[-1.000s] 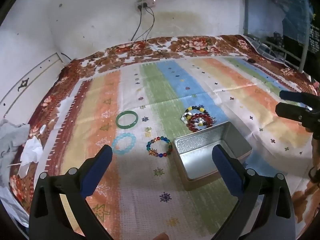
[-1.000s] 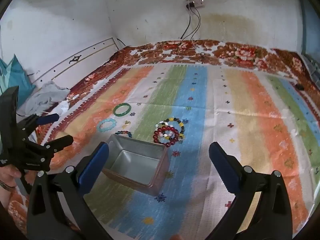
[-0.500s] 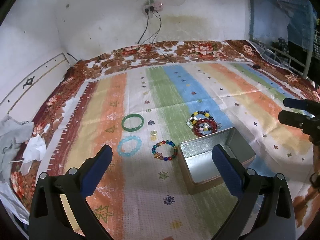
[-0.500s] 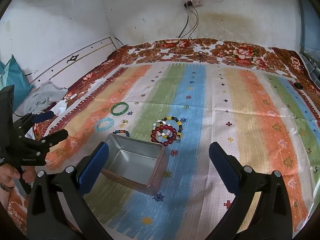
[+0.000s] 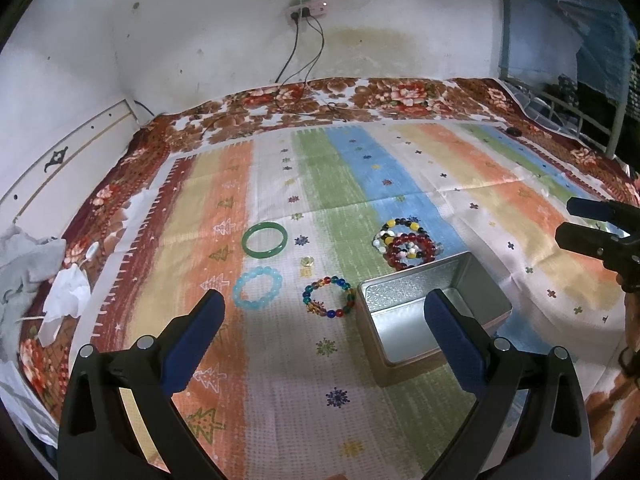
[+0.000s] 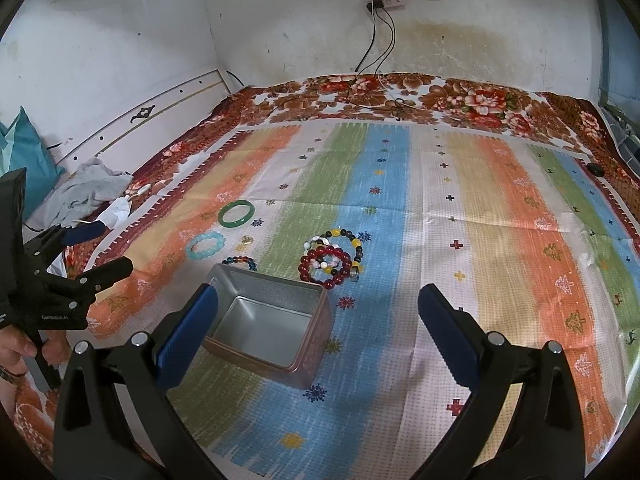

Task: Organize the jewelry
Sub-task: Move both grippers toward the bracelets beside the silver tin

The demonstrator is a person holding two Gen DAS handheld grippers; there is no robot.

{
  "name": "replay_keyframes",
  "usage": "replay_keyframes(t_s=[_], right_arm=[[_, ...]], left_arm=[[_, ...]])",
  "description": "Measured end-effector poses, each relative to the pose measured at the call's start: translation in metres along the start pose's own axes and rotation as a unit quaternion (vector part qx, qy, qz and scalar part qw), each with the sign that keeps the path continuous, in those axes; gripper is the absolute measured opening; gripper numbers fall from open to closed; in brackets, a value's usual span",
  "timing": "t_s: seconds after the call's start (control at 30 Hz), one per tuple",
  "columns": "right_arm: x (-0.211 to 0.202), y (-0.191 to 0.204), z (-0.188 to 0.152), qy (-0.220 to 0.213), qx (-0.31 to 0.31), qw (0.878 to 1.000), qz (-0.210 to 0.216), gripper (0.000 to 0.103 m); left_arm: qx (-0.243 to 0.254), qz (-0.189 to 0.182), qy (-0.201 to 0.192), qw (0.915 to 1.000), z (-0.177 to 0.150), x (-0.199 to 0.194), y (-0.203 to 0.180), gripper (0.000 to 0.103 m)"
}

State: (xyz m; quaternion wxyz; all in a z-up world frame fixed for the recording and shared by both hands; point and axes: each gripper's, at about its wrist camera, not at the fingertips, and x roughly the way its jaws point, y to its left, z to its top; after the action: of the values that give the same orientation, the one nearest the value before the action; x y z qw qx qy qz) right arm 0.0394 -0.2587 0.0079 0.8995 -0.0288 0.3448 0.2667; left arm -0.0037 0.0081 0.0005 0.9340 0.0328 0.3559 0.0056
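Observation:
An open, empty metal tin (image 5: 434,312) (image 6: 268,320) stands on the striped cloth. Beside it lie a multicolour bead bracelet (image 5: 329,297) (image 6: 240,261), a pale blue bead bracelet (image 5: 258,287) (image 6: 206,245), a green bangle (image 5: 265,239) (image 6: 237,213), a small gold piece (image 5: 307,261) (image 6: 247,241) and a pile of red and yellow-black bead bracelets (image 5: 408,245) (image 6: 332,258). My left gripper (image 5: 322,320) (image 6: 94,246) is open and empty, held above the cloth near the tin. My right gripper (image 6: 318,320) (image 5: 576,220) is open and empty above the tin's right side.
A floral blanket (image 5: 360,100) lies under the striped cloth (image 6: 480,240). Grey and white clothes (image 5: 36,268) (image 6: 88,192) are heaped at the left edge. Cables hang from a wall socket (image 6: 382,0) onto the bed. A metal rail (image 5: 580,116) stands at the right.
Both grippers have drawn back and tilted up a little, so the tin and bracelets sit lower in view. Nothing on the cloth has moved.

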Motion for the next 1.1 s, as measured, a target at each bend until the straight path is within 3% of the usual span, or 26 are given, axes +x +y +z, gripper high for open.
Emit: replay_keyframes(t_s=[1.1], right_arm=[[0.013,0.007,0.004,0.019,-0.019,1.000,-0.012,0.098]], left_arm=[[-0.003,0.000,0.028,0.9996,0.002,0.012,0.005,0.098]])
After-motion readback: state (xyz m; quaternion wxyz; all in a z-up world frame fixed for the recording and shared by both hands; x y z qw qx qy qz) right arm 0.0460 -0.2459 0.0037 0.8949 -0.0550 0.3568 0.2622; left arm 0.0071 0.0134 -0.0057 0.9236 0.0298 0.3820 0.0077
